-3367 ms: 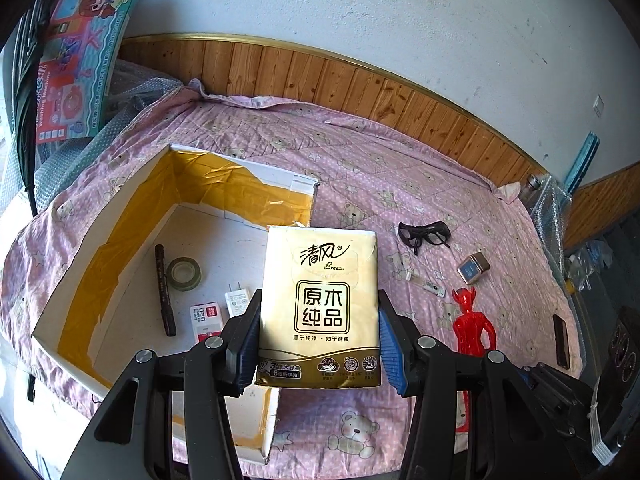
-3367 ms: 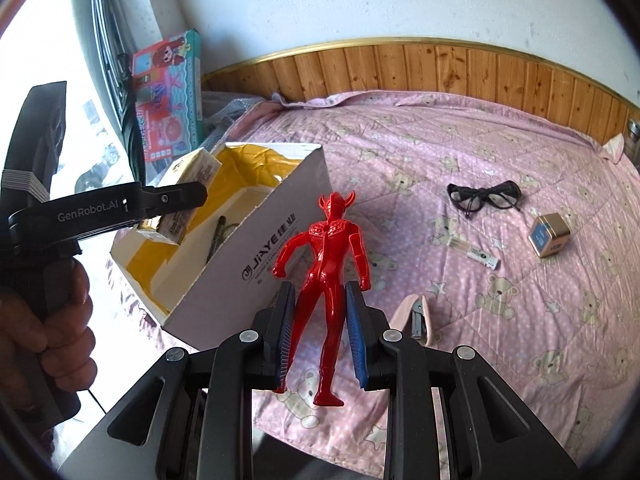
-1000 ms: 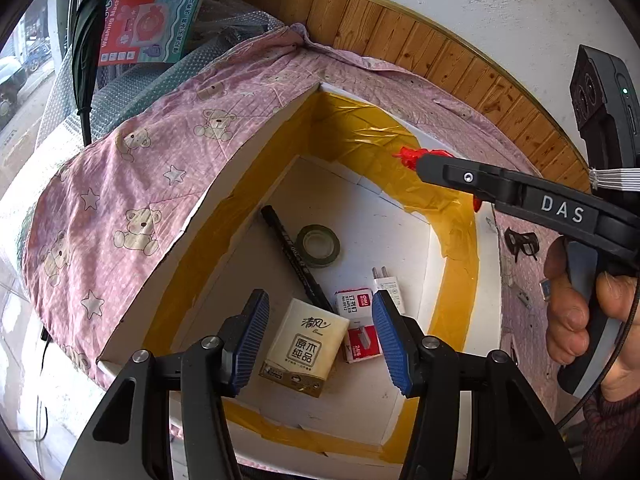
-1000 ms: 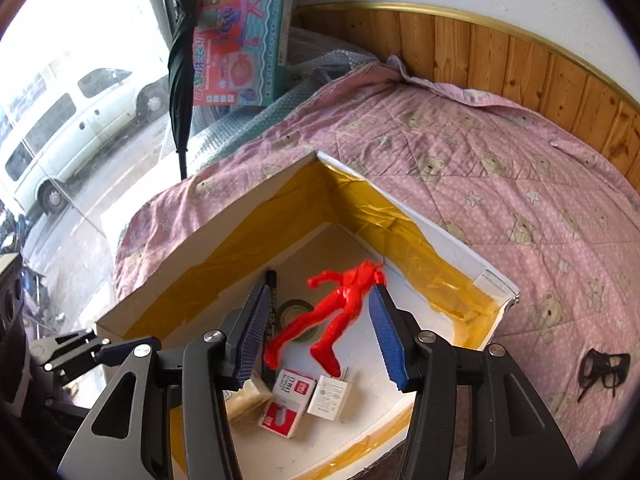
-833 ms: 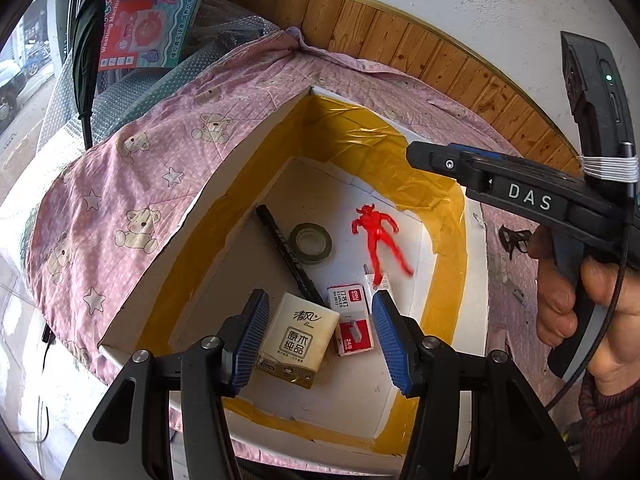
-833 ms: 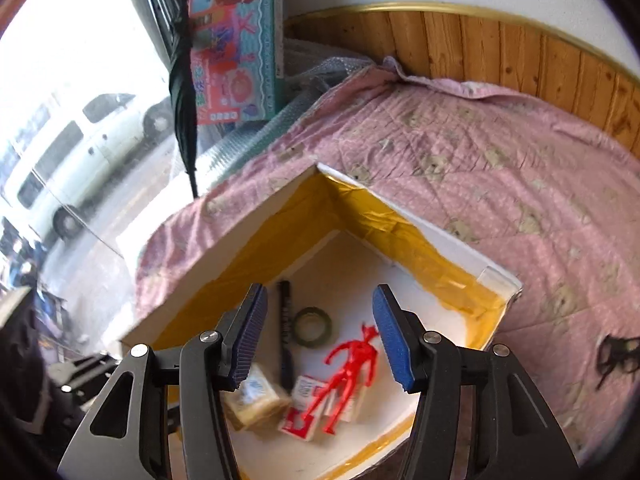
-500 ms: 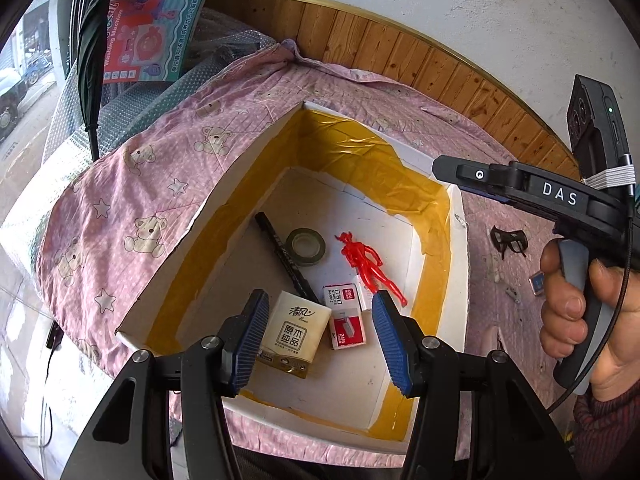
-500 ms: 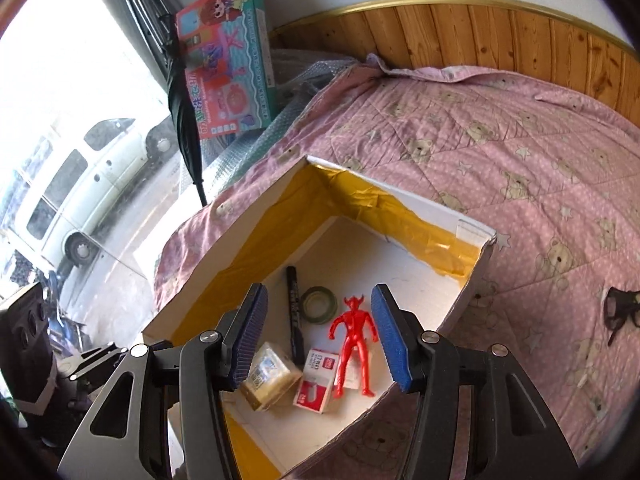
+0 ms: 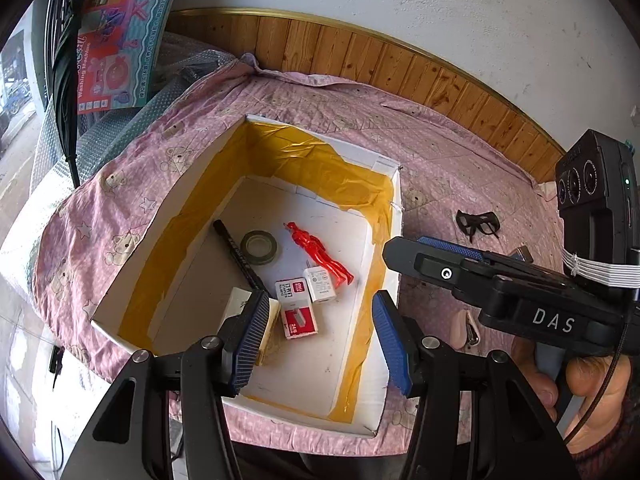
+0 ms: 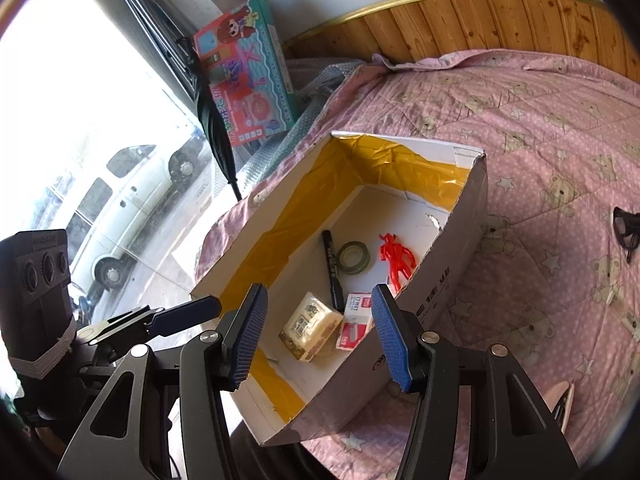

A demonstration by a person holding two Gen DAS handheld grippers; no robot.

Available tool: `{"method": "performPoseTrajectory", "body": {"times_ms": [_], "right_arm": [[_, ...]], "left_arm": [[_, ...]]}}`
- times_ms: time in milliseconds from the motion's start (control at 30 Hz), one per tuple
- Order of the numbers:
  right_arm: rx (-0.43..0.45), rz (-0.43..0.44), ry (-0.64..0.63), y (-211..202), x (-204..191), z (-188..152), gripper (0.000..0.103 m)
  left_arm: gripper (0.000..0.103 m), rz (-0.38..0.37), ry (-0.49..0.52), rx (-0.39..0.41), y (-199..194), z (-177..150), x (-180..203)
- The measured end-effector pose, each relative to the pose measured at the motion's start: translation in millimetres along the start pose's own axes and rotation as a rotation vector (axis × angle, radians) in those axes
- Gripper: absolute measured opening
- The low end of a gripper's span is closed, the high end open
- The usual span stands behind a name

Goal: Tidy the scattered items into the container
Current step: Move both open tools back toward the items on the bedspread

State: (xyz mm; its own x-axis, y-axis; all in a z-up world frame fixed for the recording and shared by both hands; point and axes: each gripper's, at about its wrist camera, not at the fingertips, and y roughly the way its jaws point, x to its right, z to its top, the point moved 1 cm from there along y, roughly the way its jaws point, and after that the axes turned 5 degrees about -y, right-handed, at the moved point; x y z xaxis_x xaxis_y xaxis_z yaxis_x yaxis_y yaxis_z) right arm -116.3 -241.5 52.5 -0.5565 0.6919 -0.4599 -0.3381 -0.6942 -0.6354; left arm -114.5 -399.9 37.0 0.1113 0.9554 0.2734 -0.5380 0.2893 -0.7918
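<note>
A white cardboard box [image 9: 394, 220] [image 10: 460, 248] lined with yellow tape sits on the pink bedspread. Inside lie a red figure [image 9: 318, 254] [image 10: 396, 258], a tissue pack [image 10: 310, 326] [image 9: 236, 300], a black marker [image 9: 236, 250] [image 10: 333, 270], a tape roll [image 9: 259, 246] [image 10: 353, 258], a red-and-white staple box [image 9: 296, 314] [image 10: 355, 326] and a white charger [image 9: 319, 288]. My left gripper [image 9: 316, 340] is open above the box's near end. My right gripper [image 10: 316, 334] is open over the box too, and shows in the left wrist view [image 9: 452, 262], held by a hand. Black glasses [image 9: 478, 222] [image 10: 626, 230] lie on the bedspread.
A pink stapler [image 9: 464, 328] [image 10: 560, 400] lies on the bedspread to the right of the box. A toy carton [image 9: 120, 36] [image 10: 248, 76] and a folded black umbrella [image 9: 64, 76] lean at the far left by the window. Wood panelling [image 9: 400, 72] runs behind the bed.
Both grippers let go over the box: the tissue pack and the red figure now lie inside it. Since then both grippers have drawn back and up, still open.
</note>
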Motion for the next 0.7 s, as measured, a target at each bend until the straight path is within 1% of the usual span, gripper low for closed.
{"method": "performPoseTrajectory", "body": {"times_ms": [167,267,467,700], "right_arm": [[0.032,0.003,0.028,-18.4,4.5,-16.3,0.057],[0.041,0.002,0.073,-26.4,14.9,-27.9,0.057],[0.098,0.026,0.121,-55.9,29.1,-48.3,0.057],[0.157,0.029,0.179,-91.2,51.7,-67.7,0.057]], "left_arm": [[0.055,-0.006,0.033,0.007,-7.0,-5.5,17.8],[0.055,0.000,0.059,0.003,-8.4,-10.4,28.9],[0.055,-0.009,0.104,-0.013,-8.3,-22.6,53.1],[0.055,-0.018,0.166,-0.016,-10.7,-33.0,91.1]]}}
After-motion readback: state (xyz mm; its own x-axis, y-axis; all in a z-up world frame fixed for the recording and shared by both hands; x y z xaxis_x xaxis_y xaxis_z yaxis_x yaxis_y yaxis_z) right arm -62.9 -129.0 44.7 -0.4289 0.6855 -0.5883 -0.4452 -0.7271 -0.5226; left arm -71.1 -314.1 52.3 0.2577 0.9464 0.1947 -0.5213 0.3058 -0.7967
